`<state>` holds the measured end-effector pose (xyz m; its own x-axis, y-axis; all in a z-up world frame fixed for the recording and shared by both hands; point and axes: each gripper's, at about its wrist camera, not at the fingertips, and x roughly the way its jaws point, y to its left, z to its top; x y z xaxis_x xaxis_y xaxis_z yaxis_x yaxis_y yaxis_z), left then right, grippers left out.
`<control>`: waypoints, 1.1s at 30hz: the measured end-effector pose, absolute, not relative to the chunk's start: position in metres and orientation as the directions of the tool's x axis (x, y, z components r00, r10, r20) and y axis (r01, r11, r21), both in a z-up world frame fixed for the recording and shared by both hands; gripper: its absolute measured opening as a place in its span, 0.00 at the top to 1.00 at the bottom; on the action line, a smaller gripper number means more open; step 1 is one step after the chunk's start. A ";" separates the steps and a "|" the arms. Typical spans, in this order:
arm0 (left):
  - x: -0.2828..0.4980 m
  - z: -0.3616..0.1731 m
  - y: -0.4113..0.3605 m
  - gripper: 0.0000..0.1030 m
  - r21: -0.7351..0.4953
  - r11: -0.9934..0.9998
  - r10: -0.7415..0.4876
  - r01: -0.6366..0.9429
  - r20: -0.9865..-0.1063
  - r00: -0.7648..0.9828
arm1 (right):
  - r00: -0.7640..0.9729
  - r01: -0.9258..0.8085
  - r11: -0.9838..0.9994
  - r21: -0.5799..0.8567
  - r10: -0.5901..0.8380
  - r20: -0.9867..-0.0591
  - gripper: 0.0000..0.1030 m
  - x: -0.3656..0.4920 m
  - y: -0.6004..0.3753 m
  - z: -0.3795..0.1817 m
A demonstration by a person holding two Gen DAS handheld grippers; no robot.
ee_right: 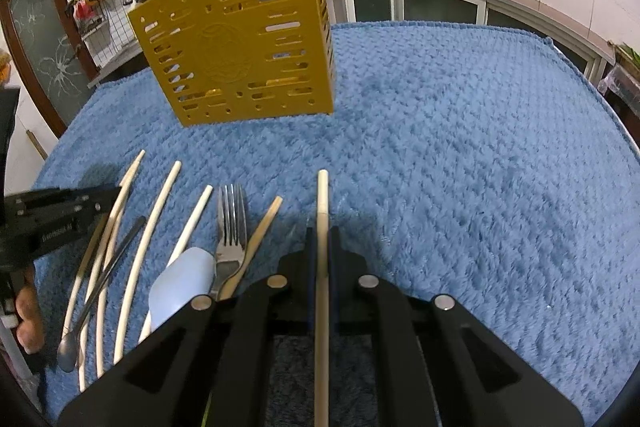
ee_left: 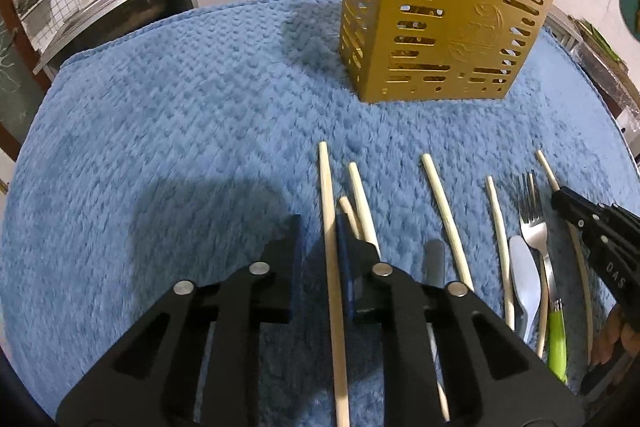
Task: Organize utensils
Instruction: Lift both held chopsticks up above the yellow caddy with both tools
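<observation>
A yellow slotted utensil holder [ee_left: 432,23] stands upright at the back of a blue towel [ee_left: 180,115]; it also shows in the right wrist view [ee_right: 240,43]. My left gripper [ee_left: 320,227] is open, its jaws on either side of a wooden chopstick [ee_left: 330,247] lying on the towel. My right gripper [ee_right: 323,239] is shut on another chopstick [ee_right: 322,211]. Several more chopsticks [ee_left: 446,215], a fork with a green handle [ee_left: 534,223] and a white spoon [ee_left: 524,287] lie in a row between the grippers. The right gripper also shows in the left wrist view [ee_left: 560,201].
A dark metal spoon [ee_right: 104,275] lies among the chopsticks at the left in the right wrist view. Kitchen counters, a sink and hanging tools ring the table behind the holder. The towel [ee_right: 480,147] extends right of the right gripper.
</observation>
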<state>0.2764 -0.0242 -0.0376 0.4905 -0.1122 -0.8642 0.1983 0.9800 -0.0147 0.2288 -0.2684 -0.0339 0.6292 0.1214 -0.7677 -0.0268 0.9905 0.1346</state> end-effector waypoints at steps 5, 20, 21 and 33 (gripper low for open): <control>0.288 -0.036 -0.027 0.95 -0.018 0.979 -0.112 0.205 -0.883 0.457 | 0.586 -0.019 0.992 0.121 0.109 -0.803 0.94 0.237 -0.266 -0.031; 0.269 -0.008 -0.010 0.96 -0.113 0.981 -0.181 0.158 -0.832 0.524 | 0.619 -0.021 0.979 0.205 0.174 -0.766 0.94 0.237 -0.286 -0.007; 0.266 -0.001 -0.008 0.96 -0.124 0.980 -0.190 0.157 -0.817 0.544 | 0.641 -0.031 0.975 0.222 0.190 -0.744 0.94 0.236 -0.288 -0.002; 0.244 0.062 -0.007 0.96 -0.223 0.952 -0.303 0.208 -0.615 0.728 | 0.828 -0.099 0.962 0.255 0.221 -0.515 0.94 0.216 -0.295 0.054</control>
